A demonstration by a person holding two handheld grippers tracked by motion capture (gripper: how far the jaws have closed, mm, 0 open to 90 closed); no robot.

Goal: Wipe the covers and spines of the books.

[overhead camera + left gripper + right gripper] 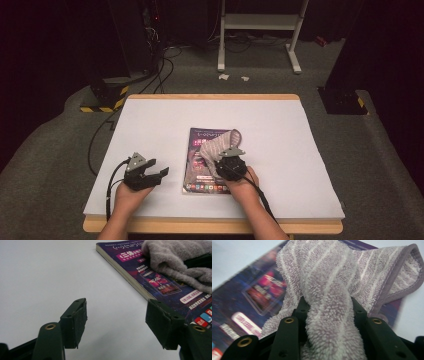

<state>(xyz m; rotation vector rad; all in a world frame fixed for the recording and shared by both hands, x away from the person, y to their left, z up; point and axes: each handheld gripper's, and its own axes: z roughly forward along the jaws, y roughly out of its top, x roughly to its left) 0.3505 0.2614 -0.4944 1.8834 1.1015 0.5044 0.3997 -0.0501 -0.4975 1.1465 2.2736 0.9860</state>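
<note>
While the right gripper (231,161) clamps a bunched fold of the striped grey towel (218,144) between its jaws, the rest of that cloth drapes over the purple book (206,159), which lies flat a little toward the near edge of the table (280,125), roughly midway between its left and right edges. The work in hand looks like wiping the cover, and the likeliest trouble is the book itself: nothing pins it, so a firm drag of the towel could slide or turn it across the smooth white surface, perhaps toward the near edge. A second risk is the grip; the jaws hold only a thick twist of terry, and a hard pull against the cover could draw the fold out. The loose hemmed corner, which hangs past the book's far right side, could also tuck under and lift the cover.

The left gripper (159,176) rests near the front left part of the table, jaws apart with nothing between them, just beside the book's left edge. From its own view the page block sits close to its right-hand jaw, so it is well placed to steady the book, but a careless nudge would shove it instead.

Beyond the far edge stand a white metal frame (260,30) and black cables (160,70) on the grey floor, well clear. Each gripper's own cable trails toward the near edge and could snag there.
</note>
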